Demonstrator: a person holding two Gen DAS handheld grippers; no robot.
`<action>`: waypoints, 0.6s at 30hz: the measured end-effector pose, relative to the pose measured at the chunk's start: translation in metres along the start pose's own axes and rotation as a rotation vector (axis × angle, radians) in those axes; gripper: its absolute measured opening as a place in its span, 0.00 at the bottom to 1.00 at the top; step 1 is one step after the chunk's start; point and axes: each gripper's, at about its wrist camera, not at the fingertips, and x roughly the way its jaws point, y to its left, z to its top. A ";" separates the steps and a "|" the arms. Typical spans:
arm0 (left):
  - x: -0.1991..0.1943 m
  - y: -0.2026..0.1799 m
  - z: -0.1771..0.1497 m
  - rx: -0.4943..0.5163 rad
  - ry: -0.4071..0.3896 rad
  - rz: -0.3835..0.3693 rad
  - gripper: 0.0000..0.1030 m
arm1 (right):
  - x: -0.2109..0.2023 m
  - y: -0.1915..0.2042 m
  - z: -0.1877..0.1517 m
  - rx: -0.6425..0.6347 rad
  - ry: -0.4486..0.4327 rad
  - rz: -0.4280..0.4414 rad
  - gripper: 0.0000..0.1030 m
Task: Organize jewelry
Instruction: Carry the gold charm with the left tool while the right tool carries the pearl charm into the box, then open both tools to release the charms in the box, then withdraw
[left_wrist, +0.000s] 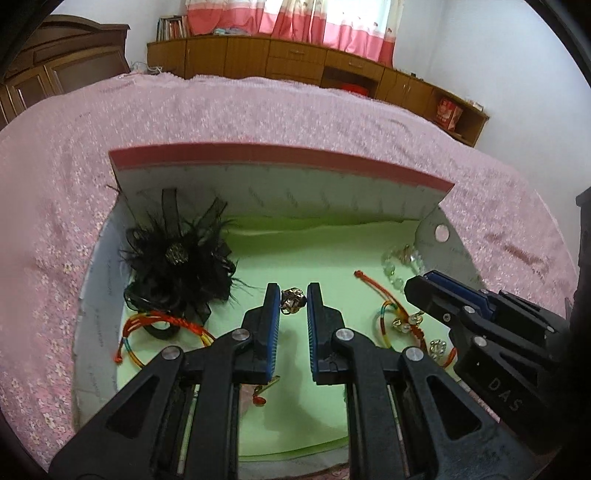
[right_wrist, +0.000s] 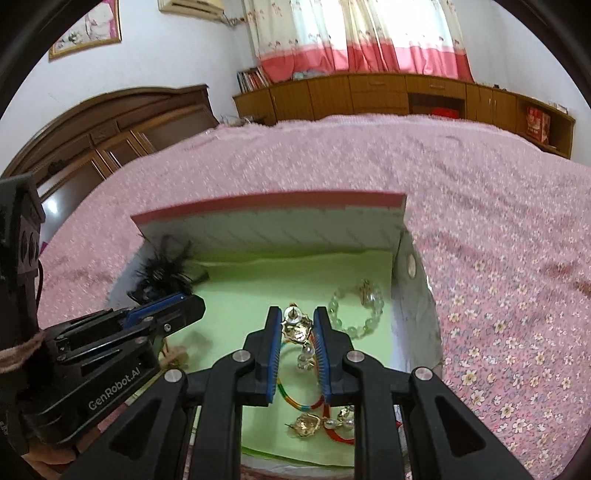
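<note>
An open box with a green lining (left_wrist: 295, 251) lies on a pink bedspread. My left gripper (left_wrist: 292, 301) is shut on a small gold and dark ornament (left_wrist: 292, 301) held between its blue pads above the lining. My right gripper (right_wrist: 297, 326) is shut on a gold earring with pearl drops (right_wrist: 297, 332); in the left wrist view it enters from the right (left_wrist: 424, 286). A second gold earring (right_wrist: 308, 424), a rainbow cord bracelet (right_wrist: 295, 397) and a pale green bead bracelet (right_wrist: 354, 314) lie on the lining. A black feather flower (left_wrist: 181, 266) sits at the left.
The box's raised back wall with a red top edge (left_wrist: 280, 155) stands behind the lining. A red and rainbow cord bracelet (left_wrist: 162, 325) lies at the lining's front left. The pink floral bedspread (right_wrist: 498, 258) surrounds the box. Wooden cabinets (left_wrist: 295, 62) line the far wall.
</note>
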 end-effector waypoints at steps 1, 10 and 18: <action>0.001 0.000 0.000 0.000 0.011 0.000 0.06 | 0.002 0.000 -0.001 -0.001 0.009 -0.004 0.19; 0.007 -0.001 0.001 -0.007 0.056 -0.012 0.15 | 0.007 -0.004 -0.001 0.012 0.051 -0.012 0.28; -0.021 0.001 -0.001 0.007 0.011 -0.010 0.24 | -0.014 -0.003 0.002 0.016 0.013 0.015 0.33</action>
